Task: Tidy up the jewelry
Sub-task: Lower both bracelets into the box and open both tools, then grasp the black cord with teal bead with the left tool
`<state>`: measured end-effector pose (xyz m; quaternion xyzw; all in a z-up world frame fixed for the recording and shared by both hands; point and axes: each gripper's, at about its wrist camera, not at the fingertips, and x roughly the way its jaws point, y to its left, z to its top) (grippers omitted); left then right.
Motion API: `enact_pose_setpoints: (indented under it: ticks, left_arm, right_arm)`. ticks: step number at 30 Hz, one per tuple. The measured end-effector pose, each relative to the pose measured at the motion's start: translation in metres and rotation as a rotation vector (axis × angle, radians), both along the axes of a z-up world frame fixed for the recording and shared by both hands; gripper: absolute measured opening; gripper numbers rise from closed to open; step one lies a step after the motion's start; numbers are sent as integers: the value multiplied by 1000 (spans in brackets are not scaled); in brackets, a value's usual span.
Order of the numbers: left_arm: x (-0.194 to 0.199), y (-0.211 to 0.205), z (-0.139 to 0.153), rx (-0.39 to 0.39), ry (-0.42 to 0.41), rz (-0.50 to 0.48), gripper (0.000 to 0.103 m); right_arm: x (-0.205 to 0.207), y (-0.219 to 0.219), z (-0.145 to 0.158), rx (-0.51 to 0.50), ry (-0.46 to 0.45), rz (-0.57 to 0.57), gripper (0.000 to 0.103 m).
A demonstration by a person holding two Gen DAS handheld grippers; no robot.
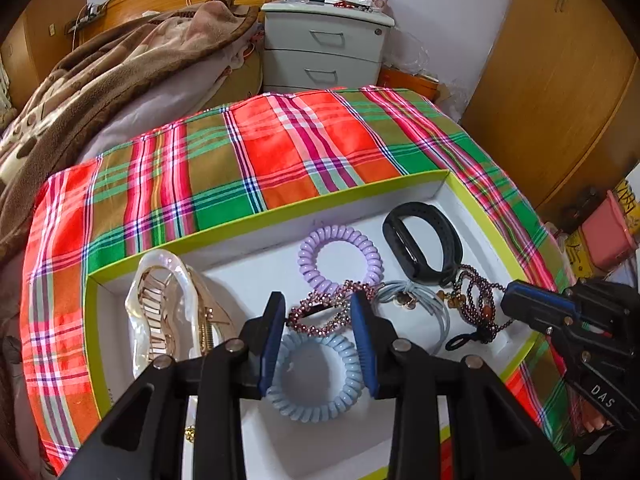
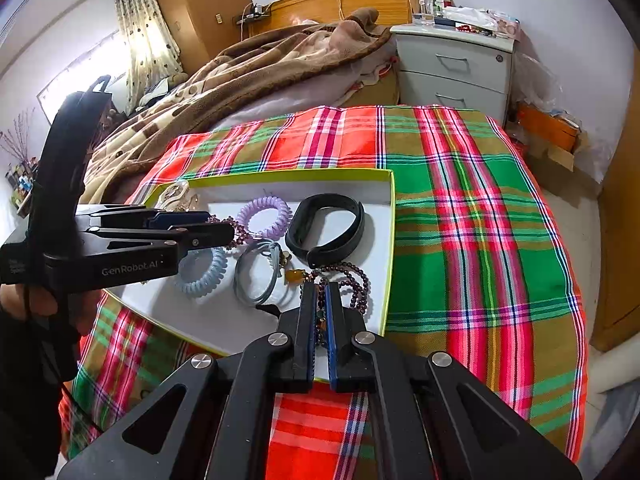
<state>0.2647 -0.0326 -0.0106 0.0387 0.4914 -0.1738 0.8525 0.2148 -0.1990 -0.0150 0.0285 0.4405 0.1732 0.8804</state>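
Plaid cloth [image 1: 256, 160] in red, green and pink covers the surface beside a rumpled brown blanket [image 1: 100, 76], and on it sits a shallow white box [image 1: 280, 214] with a lime-green rim. At the box's left end lies a pearly hair claw clip [image 1: 160, 312]. Next, the left gripper [image 1: 318, 304] stands with its blue-padded jaws parted on either side of a sparkly purple beaded hair tie [image 1: 320, 318], not pinching it; a pale blue spiral hair tie [image 1: 316, 376] lies beneath, a lilac spiral hair tie [image 1: 340, 256] beyond. Further right are a grey elastic band [image 1: 416, 304] and a black wristband [image 1: 424, 244]. At the right end, the right gripper [image 2: 319, 292] is clamped narrowly on a dark beaded bracelet [image 2: 352, 280] lying in the box.
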Motion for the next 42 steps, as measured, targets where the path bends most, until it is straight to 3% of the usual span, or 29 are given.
enact_pose_setpoints:
  ticks: [7,13,18,26,42]
  left_arm:
    - [-5,0,4,2,-17,-10,43]
    - [-8,1,8,-2,-23,1,43]
    - [-22,4,17,-39,-32,-8,44]
    - [-62,7,30,-32,-71,-39,44]
    - [-157,-5,19,-111,-27,-105,44]
  right_arm:
    - [-2,-1,3,11,-11,-4,12]
    - [-6,-3,7,20,-27,-18,16]
    - [-11,-6,11,34,-40,-28,33]
    - [-28,-15,21,65,-65,-45,33]
    - [-74,-29,25,69,-88,-67,33]
